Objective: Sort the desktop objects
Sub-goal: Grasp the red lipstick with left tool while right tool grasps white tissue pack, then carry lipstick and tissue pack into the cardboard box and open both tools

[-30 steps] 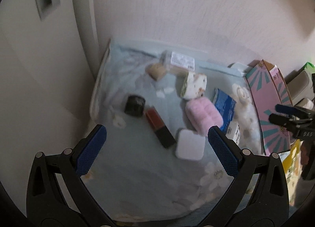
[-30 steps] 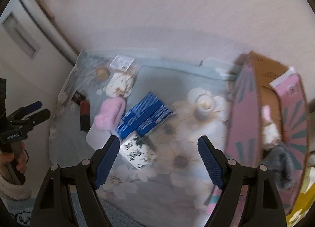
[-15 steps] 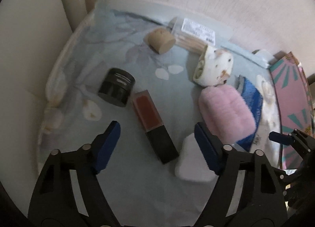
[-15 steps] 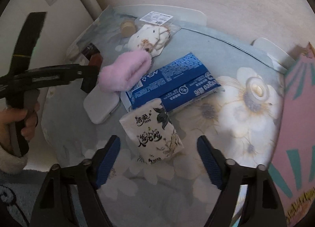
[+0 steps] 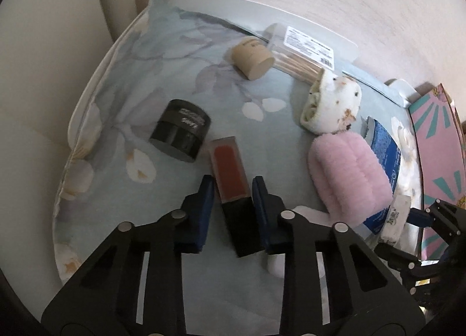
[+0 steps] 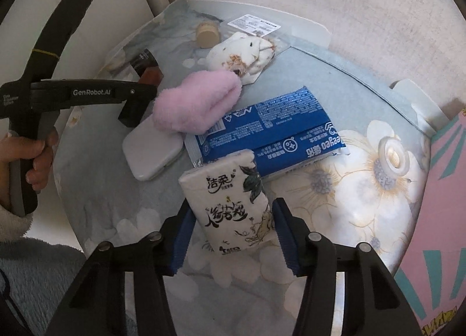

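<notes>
— While the left gripper points steeply down at the cloth, what sits between its pads?

— The red lip-gloss tube with the black cap. The jaws are closing on it; the right pad looks against the cap's side, while a thin gap may remain on the left, so contact on both sides is not certain.

— And the right gripper?

— Its jaws are closing too, around the white tissue pack. The blue pads stand just beside the pack's long edges, apparently not yet pressing. The pack lies on the floral cloth, its far end overlapping the blue wipes packet.

— Which step is this, then?

— By the look of it, a double pick-up, early in the sorting: almost everything lies loose on the cloth. Beyond the tube stand the black jar and the tan cap; the pink fluffy roll lies to the right, the white flat case just beside it.

— What does the next move need?

— Both grips should probably finish before any lift. The tube is hard and narrow, so it needs square contact or it may twist out. The tissue pack is soft and will give; it should come straight up to avoid dragging the wipes packet. The pink box at the right seems a likely destination, though that is a guess.
</notes>
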Action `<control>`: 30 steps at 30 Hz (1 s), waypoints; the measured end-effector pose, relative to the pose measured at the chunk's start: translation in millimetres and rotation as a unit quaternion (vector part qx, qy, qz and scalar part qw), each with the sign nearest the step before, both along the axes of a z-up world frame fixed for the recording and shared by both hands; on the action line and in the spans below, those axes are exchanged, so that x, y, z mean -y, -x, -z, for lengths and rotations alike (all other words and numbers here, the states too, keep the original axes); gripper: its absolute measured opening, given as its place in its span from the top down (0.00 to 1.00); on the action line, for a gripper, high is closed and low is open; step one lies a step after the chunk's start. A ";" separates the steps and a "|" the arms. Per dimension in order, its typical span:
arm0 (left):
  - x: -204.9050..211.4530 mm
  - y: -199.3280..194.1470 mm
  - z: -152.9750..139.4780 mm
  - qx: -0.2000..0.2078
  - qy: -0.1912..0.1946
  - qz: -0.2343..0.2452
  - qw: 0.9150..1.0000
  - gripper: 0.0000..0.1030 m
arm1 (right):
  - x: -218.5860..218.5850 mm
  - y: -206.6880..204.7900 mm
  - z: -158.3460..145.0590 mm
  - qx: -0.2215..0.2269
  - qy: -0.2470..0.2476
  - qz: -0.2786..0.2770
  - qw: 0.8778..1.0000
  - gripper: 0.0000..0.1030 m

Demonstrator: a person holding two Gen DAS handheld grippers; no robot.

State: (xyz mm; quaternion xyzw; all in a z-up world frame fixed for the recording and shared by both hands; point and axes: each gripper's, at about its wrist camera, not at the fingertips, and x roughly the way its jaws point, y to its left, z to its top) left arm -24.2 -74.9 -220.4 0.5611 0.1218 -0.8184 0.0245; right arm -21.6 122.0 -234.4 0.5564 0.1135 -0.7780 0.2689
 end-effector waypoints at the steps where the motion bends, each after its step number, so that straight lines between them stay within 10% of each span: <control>1: 0.9 -1.5 -0.6 0.001 0.001 -0.001 1.000 0.80 | -0.6 -1.1 -1.0 -0.001 0.000 0.001 1.000 0.52; 30: -12.3 -71.2 -41.6 -0.005 -0.024 0.016 1.000 0.83 | -15.8 -22.2 -23.7 -0.002 0.015 0.074 0.997 0.52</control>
